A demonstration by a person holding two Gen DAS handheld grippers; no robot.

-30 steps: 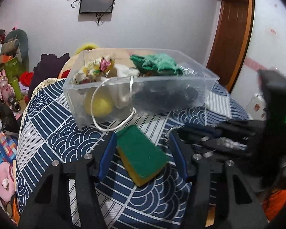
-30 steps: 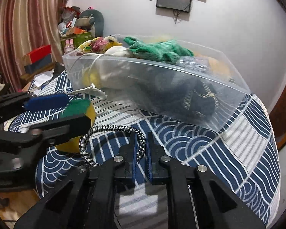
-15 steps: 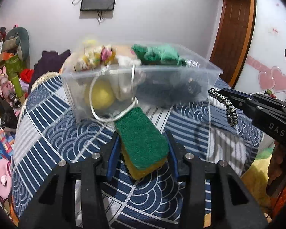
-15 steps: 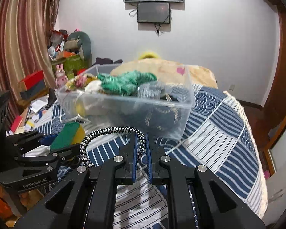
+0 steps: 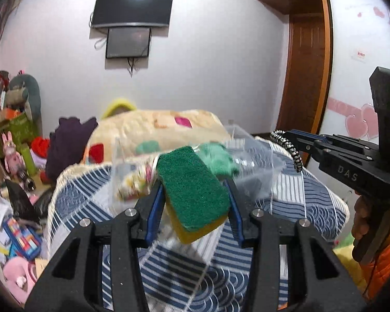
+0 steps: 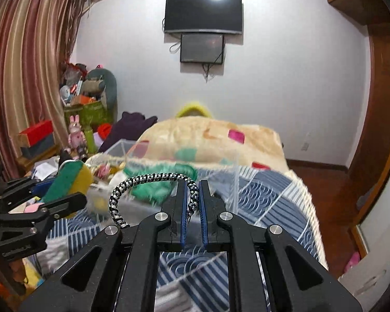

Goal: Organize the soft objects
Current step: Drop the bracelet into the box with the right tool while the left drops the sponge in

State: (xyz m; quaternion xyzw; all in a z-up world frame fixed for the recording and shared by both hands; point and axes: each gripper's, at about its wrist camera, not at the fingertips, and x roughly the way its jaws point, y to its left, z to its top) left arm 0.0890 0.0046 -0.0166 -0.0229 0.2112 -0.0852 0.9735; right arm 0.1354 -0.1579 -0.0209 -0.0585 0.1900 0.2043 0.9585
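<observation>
Both tongs were loaded and raised over the bed (image 5: 322, 202), so the step in hand looked like the carry toward the bin (image 5: 257, 166). The left tongs (image 5: 195, 195) were clenched on a sponge (image 5: 192, 189), green pad up and yellow foam beneath, held in front of the bin's near wall. The right tongs (image 6: 192, 197) were pinched on a cord (image 6: 148, 179), a black-and-white braid arching out to their left with one end hanging loose.

The clear bin sat on the bed beyond both, blurred, with a green cloth (image 6: 161, 179) and other soft things already inside.

The next move probably called for bringing each piece over the rim before letting go; the cord's free end might snag on the wall.

On the right tongs' body, seen from the left camera, the letters "DAS" (image 5: 347, 175) could be read. Lettering on the left tongs' body was too dim to read.
</observation>
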